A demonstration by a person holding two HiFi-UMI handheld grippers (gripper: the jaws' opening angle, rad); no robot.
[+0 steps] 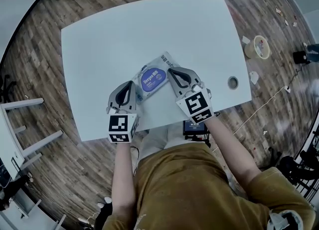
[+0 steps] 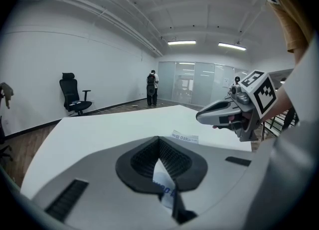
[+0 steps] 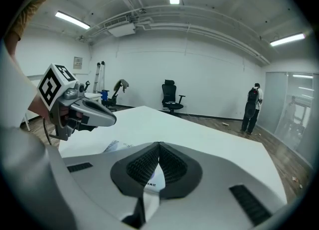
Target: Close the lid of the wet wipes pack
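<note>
mid table (image 1: 149, 29), the lid (image 1: 153, 79) of the wet wipes pack (image 1: 164, 60) looks flat to me, likely closed already. left gripper (image 1: 133, 83) and right gripper (image 1: 170, 71) have jaws pressed together, tips at its edges.

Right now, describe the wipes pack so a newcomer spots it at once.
On the white table, toward the edge nearest the person, a flat silvery pack lies with the left tongs and right tongs at its two sides. Its purple oval label marks it out; the only other thing on the tabletop is a small round grommet.
</note>
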